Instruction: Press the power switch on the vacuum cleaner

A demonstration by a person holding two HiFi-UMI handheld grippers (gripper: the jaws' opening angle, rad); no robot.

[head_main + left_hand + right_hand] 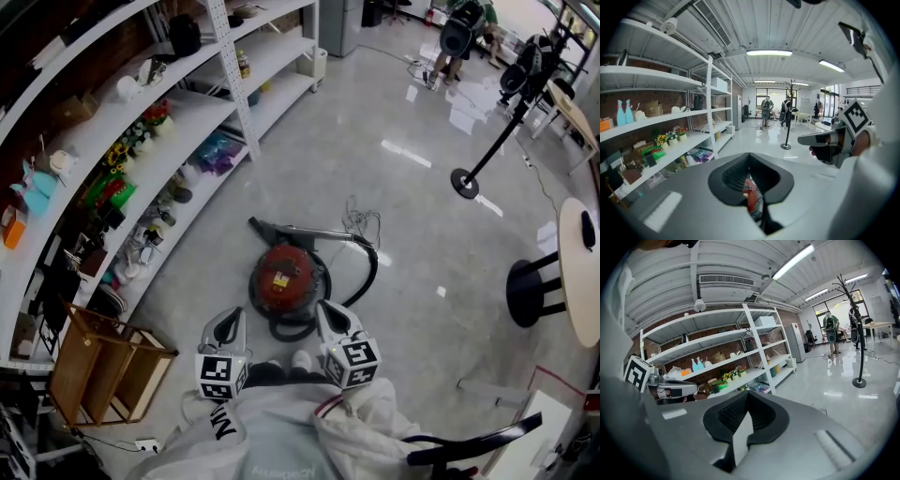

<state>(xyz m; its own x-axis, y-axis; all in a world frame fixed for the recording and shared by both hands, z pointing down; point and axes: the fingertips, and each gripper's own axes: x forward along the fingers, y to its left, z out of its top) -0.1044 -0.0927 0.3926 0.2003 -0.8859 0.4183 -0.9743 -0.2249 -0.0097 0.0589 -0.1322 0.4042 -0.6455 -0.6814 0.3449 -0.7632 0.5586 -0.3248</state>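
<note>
The glossy grey floor [422, 187] carries a red vacuum cleaner [284, 279] just ahead of the left gripper [226, 325] and the right gripper [334, 317]. Its black hose [371, 272] curves round on the right gripper's side, and a tangle of cable [361, 223] lies beyond. A wooden crate [103, 361] stands left of the left gripper. Far ahead of the right gripper a black pole stand [466, 183] rests on its round base. A round worktop [574, 272] stands to the right gripper's right. White shelves [202, 103] with flowers [127, 155] run along the left.
</note>
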